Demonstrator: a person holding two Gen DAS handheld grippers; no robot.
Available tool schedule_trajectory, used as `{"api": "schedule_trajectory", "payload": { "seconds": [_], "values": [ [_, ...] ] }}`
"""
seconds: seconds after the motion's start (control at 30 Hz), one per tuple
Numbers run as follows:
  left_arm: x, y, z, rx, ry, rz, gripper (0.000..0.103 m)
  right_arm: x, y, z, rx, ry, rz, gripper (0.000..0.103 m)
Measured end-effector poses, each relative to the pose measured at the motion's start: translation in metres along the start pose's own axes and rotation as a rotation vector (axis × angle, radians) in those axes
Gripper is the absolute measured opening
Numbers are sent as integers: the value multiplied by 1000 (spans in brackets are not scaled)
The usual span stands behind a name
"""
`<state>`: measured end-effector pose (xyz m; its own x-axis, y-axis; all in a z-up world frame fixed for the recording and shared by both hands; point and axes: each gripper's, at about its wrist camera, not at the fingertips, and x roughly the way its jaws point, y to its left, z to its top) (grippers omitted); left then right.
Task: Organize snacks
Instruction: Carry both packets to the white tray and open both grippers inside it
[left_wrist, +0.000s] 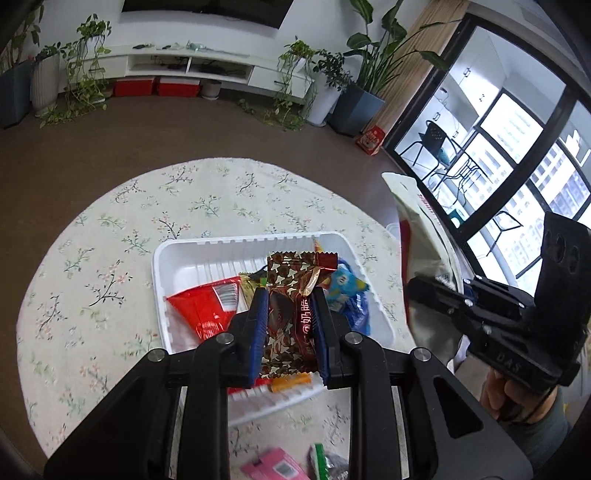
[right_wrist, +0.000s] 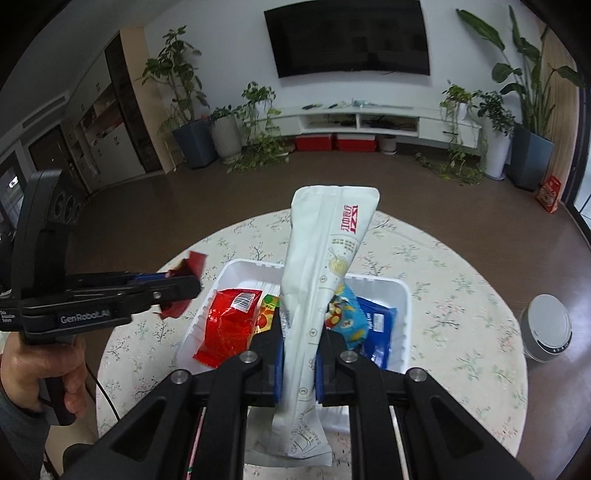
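Observation:
A white tray (left_wrist: 184, 251) stands on the round floral table and holds a red packet (left_wrist: 207, 306), a yellow packet and blue packets (left_wrist: 354, 299). My left gripper (left_wrist: 286, 295) is shut on a brown coffee-bean-print snack pack (left_wrist: 288, 295), held above the tray. My right gripper (right_wrist: 299, 328) is shut on a tall white pouch (right_wrist: 325, 258) with red lettering, held upright over the tray (right_wrist: 399, 295). The left gripper (right_wrist: 184, 288) shows left of the tray in the right wrist view; the right gripper (left_wrist: 424, 291) with the pouch (left_wrist: 417, 229) shows at right in the left wrist view.
A pink packet (left_wrist: 273, 465) and a green-edged packet (left_wrist: 321, 461) lie on the table in front of the tray. A white round canister (right_wrist: 546, 328) stands at the table's right edge. Plants, a TV bench and a window ring the room.

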<state>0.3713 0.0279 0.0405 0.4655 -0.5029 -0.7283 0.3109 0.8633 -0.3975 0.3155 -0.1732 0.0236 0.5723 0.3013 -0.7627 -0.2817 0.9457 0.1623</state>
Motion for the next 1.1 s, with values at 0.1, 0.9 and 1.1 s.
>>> {"api": "schedule_trajectory", "payload": {
  "seconds": [0.1, 0.9, 1.1],
  "values": [
    [27, 13, 4, -33, 22, 2, 21, 26, 1, 1, -7, 36, 2, 14],
    [116, 39, -12, -55, 86, 66, 22, 116, 5, -17, -46, 190, -22, 14],
    [113, 40, -12, -69, 77, 63, 22, 118, 8, -16, -54, 200, -32, 17]
  ]
}}
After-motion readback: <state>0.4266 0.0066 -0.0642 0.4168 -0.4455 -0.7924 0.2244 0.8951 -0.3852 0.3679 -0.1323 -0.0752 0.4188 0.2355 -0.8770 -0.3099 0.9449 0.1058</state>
